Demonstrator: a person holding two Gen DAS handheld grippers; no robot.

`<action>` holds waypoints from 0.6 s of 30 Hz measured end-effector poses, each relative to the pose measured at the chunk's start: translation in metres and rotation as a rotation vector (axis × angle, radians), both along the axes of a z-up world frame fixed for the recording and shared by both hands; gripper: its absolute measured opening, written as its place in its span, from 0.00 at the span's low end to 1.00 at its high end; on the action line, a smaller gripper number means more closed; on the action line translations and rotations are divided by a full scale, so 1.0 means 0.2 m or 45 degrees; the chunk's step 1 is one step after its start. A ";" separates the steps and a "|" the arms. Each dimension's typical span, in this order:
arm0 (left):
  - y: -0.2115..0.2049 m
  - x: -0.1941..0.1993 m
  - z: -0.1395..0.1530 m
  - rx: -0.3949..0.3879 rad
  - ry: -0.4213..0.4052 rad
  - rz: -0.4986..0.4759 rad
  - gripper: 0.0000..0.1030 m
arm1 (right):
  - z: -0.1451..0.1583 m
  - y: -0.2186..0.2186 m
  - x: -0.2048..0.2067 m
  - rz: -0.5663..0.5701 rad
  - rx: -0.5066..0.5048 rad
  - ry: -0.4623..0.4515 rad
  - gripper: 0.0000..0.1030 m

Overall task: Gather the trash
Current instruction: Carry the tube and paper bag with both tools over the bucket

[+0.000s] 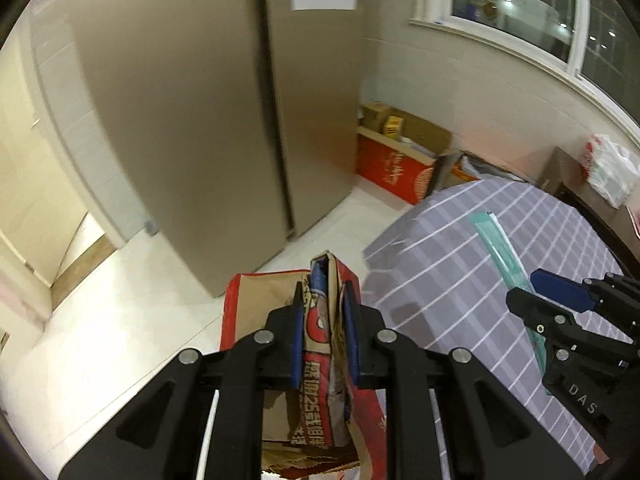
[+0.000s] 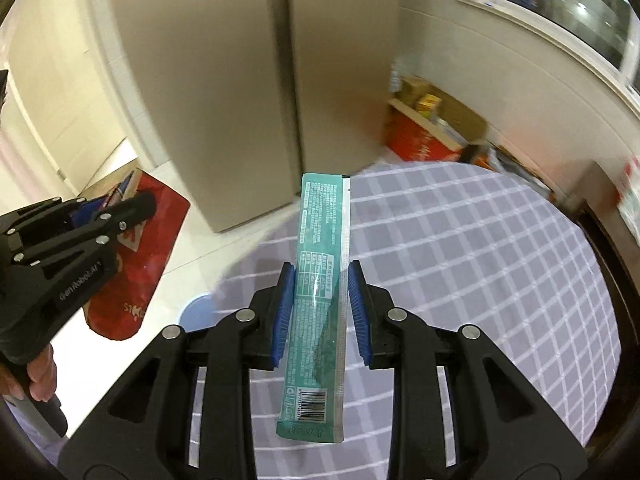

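On the left, my left gripper (image 1: 322,332) is clamped on the folded top edge of a red-and-brown paper bag (image 1: 256,304), which hangs off the left edge of the bench (image 1: 460,240) over the pale floor (image 1: 120,320); its mouth is pinched narrow between my blue pads, and I cannot tell what, if anything, is already inside. Moving right, my right gripper (image 2: 320,308) sits low over the checked cloth with a long teal wrapper (image 2: 322,280) running between its pads. The left pad looks to be touching the wrapper's edge and the right one has a sliver of gap, so I judge this gripper narrow and closing around it, not yet firmly holding. The wrapper lies flat on the bench, near its left edge. By my reckoning the bag is ready, the pickup is only beginning, and the lift and the drop into the bag are all left. No other trash shows on the cloth.
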State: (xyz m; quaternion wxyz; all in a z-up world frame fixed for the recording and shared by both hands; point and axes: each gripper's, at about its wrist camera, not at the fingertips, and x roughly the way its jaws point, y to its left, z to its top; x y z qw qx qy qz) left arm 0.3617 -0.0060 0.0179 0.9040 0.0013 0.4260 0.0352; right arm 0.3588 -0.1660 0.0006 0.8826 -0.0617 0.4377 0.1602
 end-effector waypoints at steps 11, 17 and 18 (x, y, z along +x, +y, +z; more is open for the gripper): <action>0.47 -0.21 -0.13 -0.024 0.077 0.179 0.16 | -0.10 0.56 -0.13 0.238 -0.028 0.044 0.26; 0.62 -0.25 -0.26 -0.030 0.156 0.242 0.16 | -0.24 0.77 -0.14 0.306 -0.052 0.123 0.27; 0.65 -0.25 -0.29 -0.035 0.170 0.249 0.16 | -0.26 0.79 -0.14 0.308 -0.056 0.134 0.27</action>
